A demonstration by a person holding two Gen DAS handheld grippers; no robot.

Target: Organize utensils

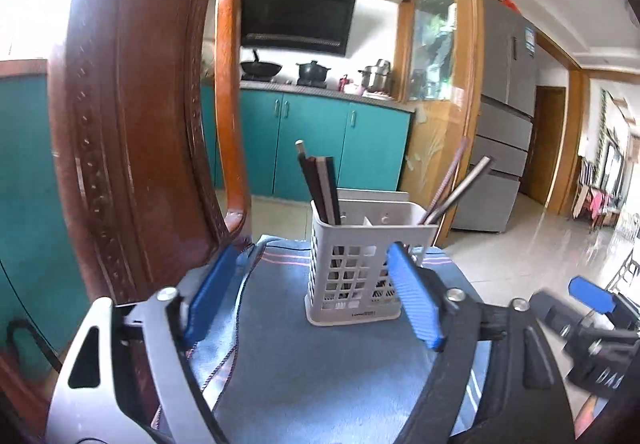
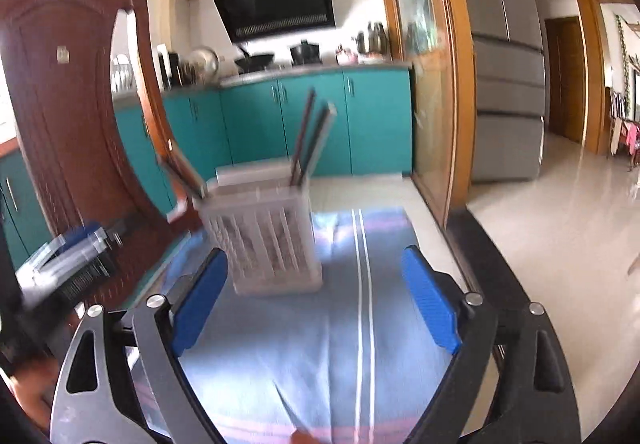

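Note:
A white slotted utensil holder (image 1: 352, 276) stands upright on a blue striped cloth (image 1: 300, 372). Dark chopsticks (image 1: 320, 184) lean out of its left compartment, and metal and dark sticks (image 1: 456, 188) out of its right one. My left gripper (image 1: 312, 254) is open, and the holder sits between its fingertips, close to the right finger. In the right wrist view the holder (image 2: 272, 244) is blurred and stands just ahead of my open right gripper (image 2: 315, 256), toward its left finger, with chopsticks (image 2: 312, 132) sticking up. Neither gripper holds anything.
A carved wooden chair back (image 1: 132, 124) rises close on the left. The cloth's edge drops to a tiled floor (image 2: 560, 236) on the right. Beyond are teal cabinets (image 1: 304, 140), a wooden glass door frame (image 1: 464, 84) and a grey fridge (image 1: 504, 104).

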